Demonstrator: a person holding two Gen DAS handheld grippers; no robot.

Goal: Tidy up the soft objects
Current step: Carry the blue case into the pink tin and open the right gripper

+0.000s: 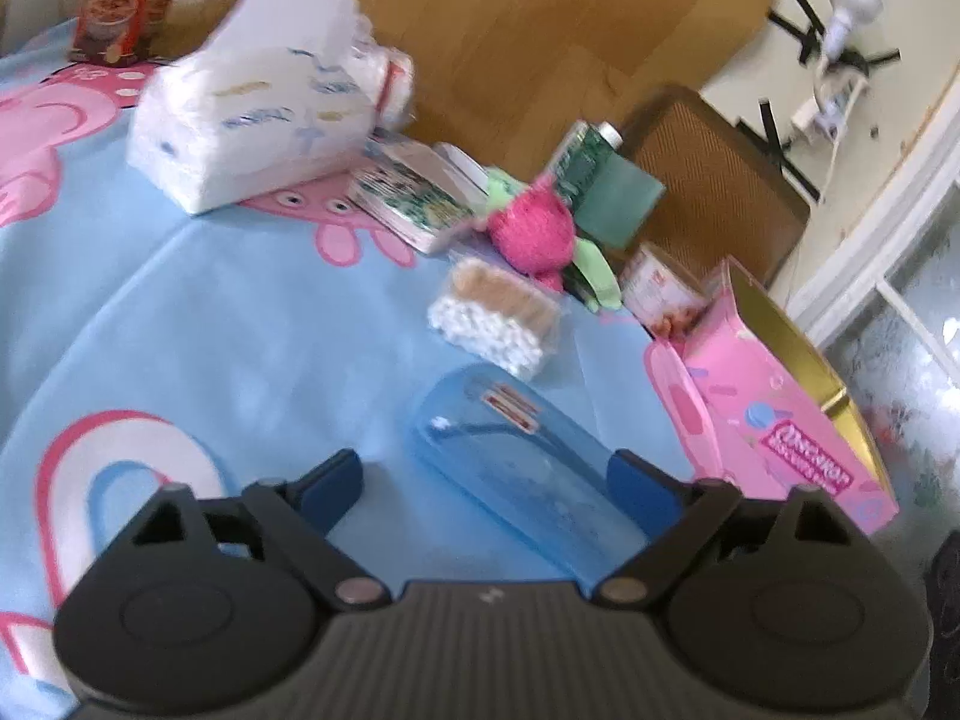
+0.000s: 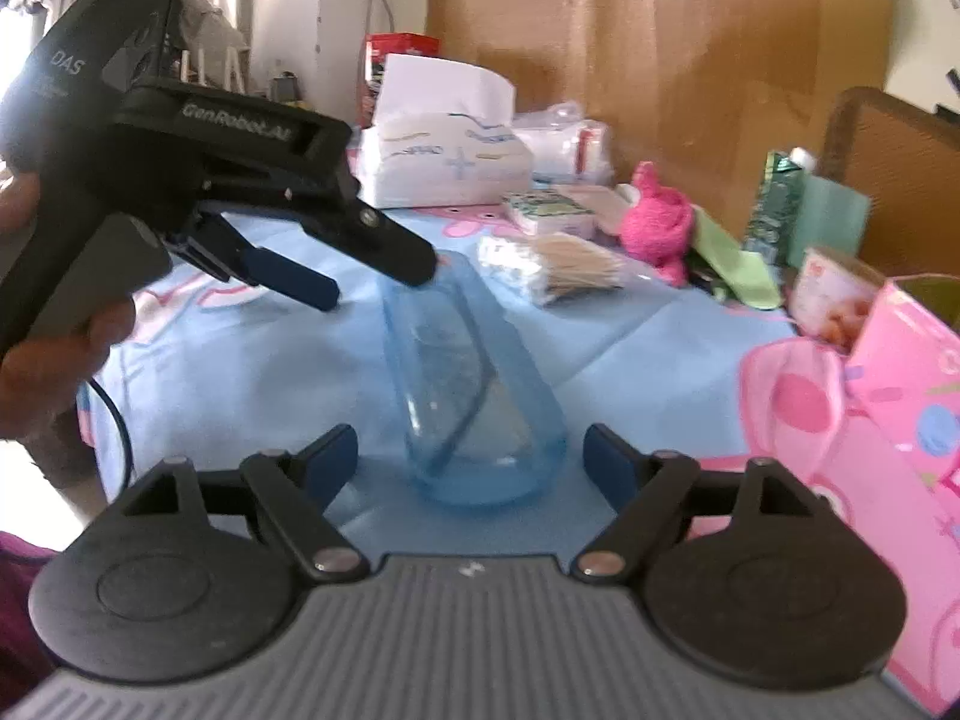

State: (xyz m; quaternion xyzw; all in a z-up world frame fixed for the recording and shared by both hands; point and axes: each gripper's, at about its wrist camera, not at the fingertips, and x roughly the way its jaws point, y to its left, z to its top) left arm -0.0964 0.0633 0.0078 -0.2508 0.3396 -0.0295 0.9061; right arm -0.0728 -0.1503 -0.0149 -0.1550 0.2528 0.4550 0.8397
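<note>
A clear blue plastic container (image 1: 516,468) lies on its side on the light blue tablecloth (image 1: 240,330). My left gripper (image 1: 486,477) is open and straddles it; the right pad is close to its wall, the left pad stands apart. In the right wrist view the left gripper (image 2: 373,282) hovers over the far end of the container (image 2: 474,396). My right gripper (image 2: 471,456) is open around the near end, with a gap on each side. Beyond lie a pink plush toy (image 1: 531,228) (image 2: 654,222), a bag of cotton swabs (image 1: 498,315) (image 2: 558,264) and a white tissue pack (image 1: 252,114) (image 2: 450,162).
An open pink box (image 1: 780,420) (image 2: 900,390) stands at the right table edge, with a tin (image 1: 660,288), a green carton (image 1: 600,180) and a brown chair back (image 1: 720,180) behind it. A red box (image 1: 126,0) stands far left. A hand (image 2: 54,348) holds the left gripper.
</note>
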